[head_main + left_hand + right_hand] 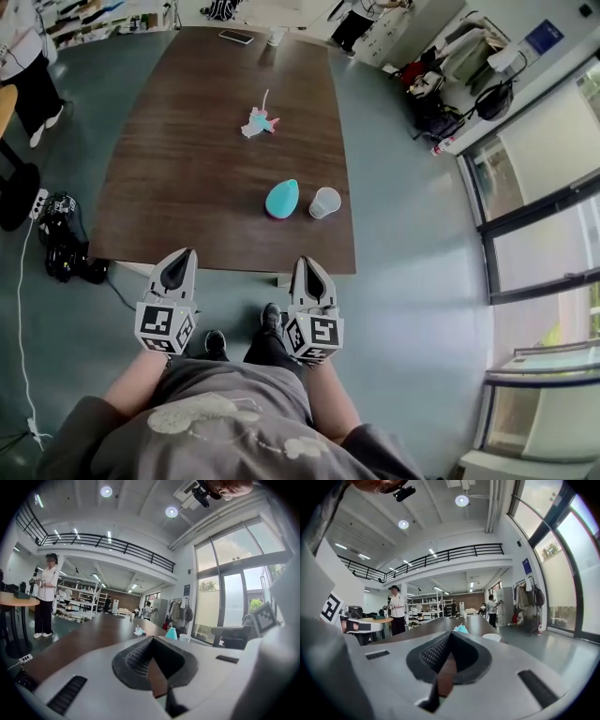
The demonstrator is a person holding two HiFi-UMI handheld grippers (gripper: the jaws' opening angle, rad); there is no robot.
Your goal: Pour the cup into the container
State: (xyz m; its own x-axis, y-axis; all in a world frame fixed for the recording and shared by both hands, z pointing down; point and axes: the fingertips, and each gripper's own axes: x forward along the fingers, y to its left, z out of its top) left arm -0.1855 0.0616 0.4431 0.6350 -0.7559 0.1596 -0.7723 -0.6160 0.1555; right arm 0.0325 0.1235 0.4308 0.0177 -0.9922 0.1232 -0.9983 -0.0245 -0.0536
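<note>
Worktop, dark wood and long, runs from the lower middle of the head view up to its top edge. Grey-green floor all round it. A bystander stands at the upper left, and black gear and cables sit on the floor off the worktop's left side. None of these is near the working line.

Left gripper and right gripper are held side by side low in the frame, short of the worktop's near edge and over the floor, pointing roughly level toward it. Each gripper view shows its fingers pressed together with nothing between them.

Teal container, egg-shaped, stands on the near right part of the worktop. The cup, pale and translucent, is just beside it on the right, with a small gap between them. In the right gripper view the cup stands upright with its mouth up; its contents cannot be made out.

The cup lies ahead of the fingers and slightly right of the right gripper's line, so the right gripper is clearly the nearer. With the cup's axis vertical, a level grasp from the side seems to suit. Only bare worktop lies between.

Farther up the worktop are a pink-and-teal toy and a phone, both well apart from the pair.
</note>
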